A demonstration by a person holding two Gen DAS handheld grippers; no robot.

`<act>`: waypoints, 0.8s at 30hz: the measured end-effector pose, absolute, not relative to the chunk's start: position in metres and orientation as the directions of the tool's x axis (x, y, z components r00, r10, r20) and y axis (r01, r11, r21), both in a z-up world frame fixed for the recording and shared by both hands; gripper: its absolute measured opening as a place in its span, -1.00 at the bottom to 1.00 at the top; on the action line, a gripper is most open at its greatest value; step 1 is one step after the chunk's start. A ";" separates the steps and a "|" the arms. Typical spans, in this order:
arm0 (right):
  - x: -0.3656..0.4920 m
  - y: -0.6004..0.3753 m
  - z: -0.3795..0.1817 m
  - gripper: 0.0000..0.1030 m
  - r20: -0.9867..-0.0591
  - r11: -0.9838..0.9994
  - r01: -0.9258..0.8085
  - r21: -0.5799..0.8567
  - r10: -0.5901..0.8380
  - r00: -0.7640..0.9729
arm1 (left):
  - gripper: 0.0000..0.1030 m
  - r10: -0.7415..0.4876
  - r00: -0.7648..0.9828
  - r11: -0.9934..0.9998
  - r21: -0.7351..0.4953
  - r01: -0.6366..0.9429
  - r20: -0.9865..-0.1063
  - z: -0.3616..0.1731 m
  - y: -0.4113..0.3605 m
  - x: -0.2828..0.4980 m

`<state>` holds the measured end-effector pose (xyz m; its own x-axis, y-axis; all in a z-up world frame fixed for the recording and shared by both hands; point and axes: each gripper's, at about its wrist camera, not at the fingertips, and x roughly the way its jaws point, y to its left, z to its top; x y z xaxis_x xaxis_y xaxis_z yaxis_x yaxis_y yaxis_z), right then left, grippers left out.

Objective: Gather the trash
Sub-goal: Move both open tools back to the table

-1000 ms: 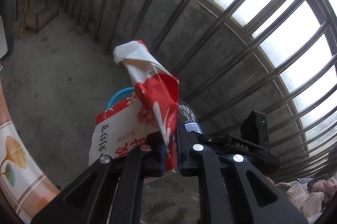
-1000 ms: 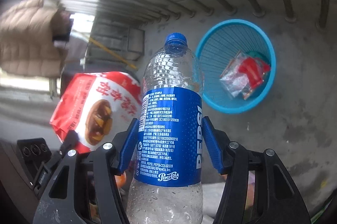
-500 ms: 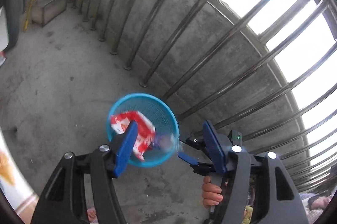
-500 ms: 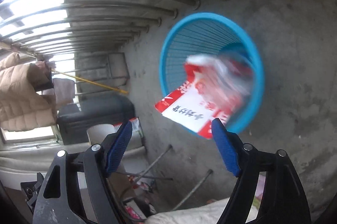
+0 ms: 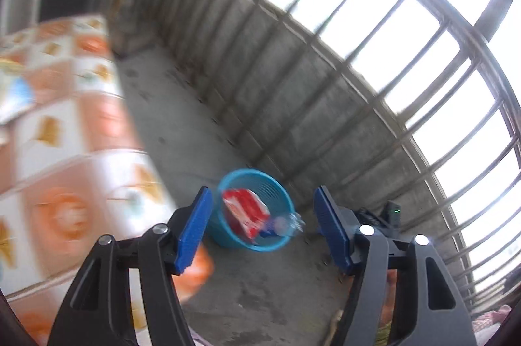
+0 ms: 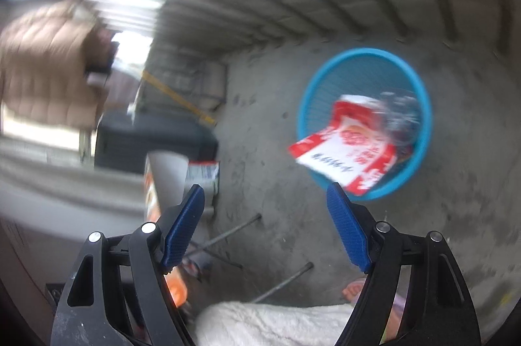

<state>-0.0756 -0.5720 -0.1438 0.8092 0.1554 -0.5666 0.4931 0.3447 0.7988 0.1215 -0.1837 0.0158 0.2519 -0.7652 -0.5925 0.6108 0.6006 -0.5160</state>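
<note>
A round blue basket [image 5: 228,183] [image 6: 358,51] stands on the concrete floor near the barred parapet. A red and white snack bag [image 5: 244,209] [image 6: 345,150] lies in it, one end sticking over the rim. A clear plastic bottle [image 5: 288,224] [image 6: 400,115], blurred, rests against the bag inside the basket. My left gripper [image 5: 263,227] is open and empty, well back from the basket. My right gripper [image 6: 267,225] hangs open and empty, above and to the left of the basket.
An orange and white tiled surface [image 5: 65,150] fills the left. A concrete parapet with metal bars [image 5: 325,85] runs behind the basket. Metal rods [image 6: 228,232] lie on the floor. A white fleece cloth [image 6: 276,323], a dark box [image 6: 153,141] and a hanging beige jacket [image 6: 49,66] are nearby.
My left gripper let go of the snack bag and my right gripper let go of the bottle; both now lie in the basket. The left gripper pulled back from the basket.
</note>
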 end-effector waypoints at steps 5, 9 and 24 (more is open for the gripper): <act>-0.025 -0.522 -0.099 0.44 -0.554 0.540 0.368 0.757 0.232 0.800 | 0.24 -0.704 0.412 0.705 -0.494 0.509 -0.579 0.022 -0.098 0.131; 0.015 -0.471 -0.070 0.43 -0.538 0.644 0.235 0.728 0.324 0.778 | 0.24 -0.638 0.523 0.768 -0.520 0.375 -0.565 0.017 -0.031 0.150; 0.229 -0.314 -0.039 0.14 -0.507 0.607 0.020 0.794 0.644 0.573 | 0.02 -0.447 0.639 0.829 -0.559 0.033 -0.626 -0.028 0.055 0.266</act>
